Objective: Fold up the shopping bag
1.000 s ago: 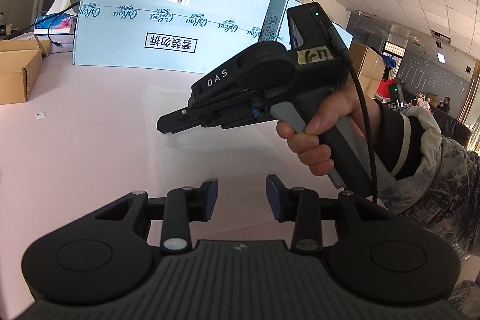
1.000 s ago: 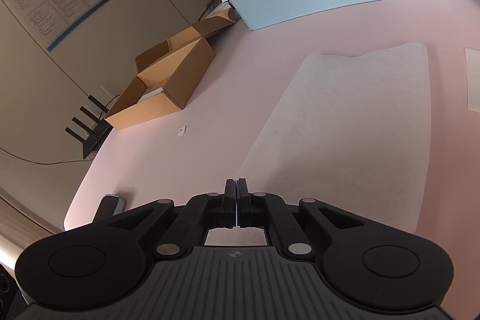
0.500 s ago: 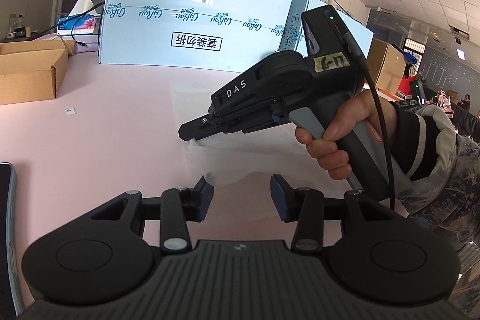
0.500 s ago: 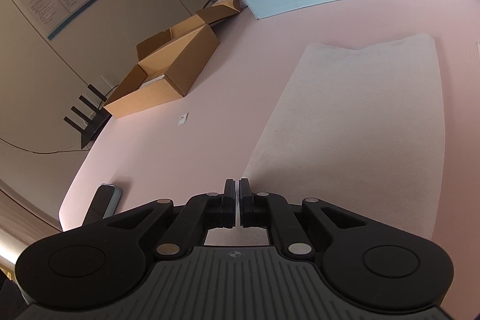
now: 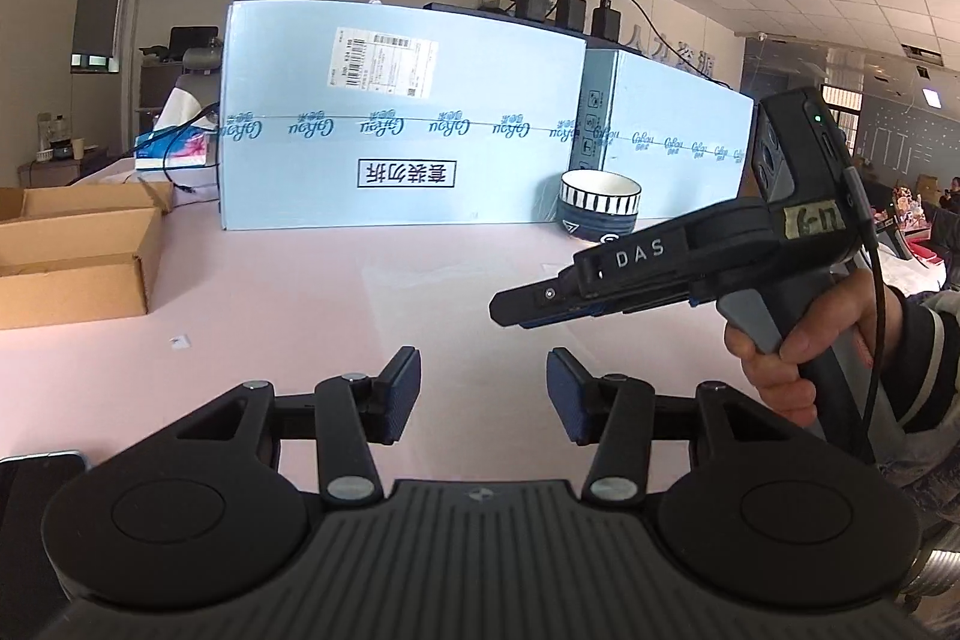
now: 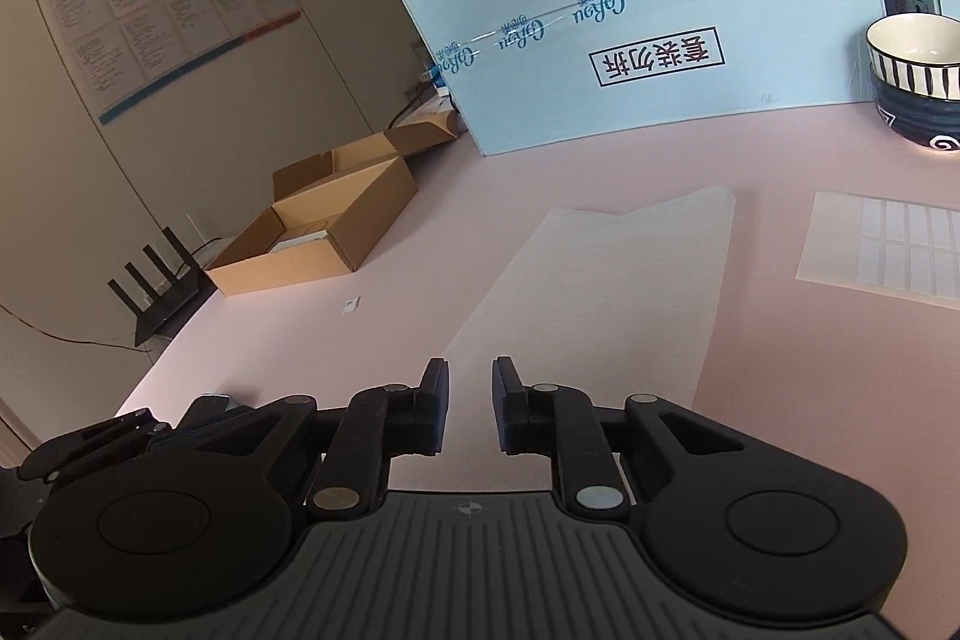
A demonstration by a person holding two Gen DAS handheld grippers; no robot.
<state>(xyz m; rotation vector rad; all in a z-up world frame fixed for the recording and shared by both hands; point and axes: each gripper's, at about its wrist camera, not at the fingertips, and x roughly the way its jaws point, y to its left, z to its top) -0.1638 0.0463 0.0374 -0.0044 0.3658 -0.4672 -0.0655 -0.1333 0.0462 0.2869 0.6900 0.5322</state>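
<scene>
Pink table (image 6: 300, 316) first, then the shopping bag (image 6: 600, 292) lying flat mid-table — thin, slippery-looking. Best to pinch one near corner. Left gripper (image 5: 483, 388) moderately wide, empty; right gripper (image 6: 468, 400) narrowly parted, empty — hovering over the near edge.

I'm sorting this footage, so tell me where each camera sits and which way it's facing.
Left wrist: on the left gripper, looking across the pink table at the pale blue carton; the right gripper and the person's hand show.
Right wrist: on the right gripper, looking down at the flat white translucent shopping bag; both grippers' jaws empty.
Shared: carton, striped ceramic bowl, brown cardboard box.
</scene>
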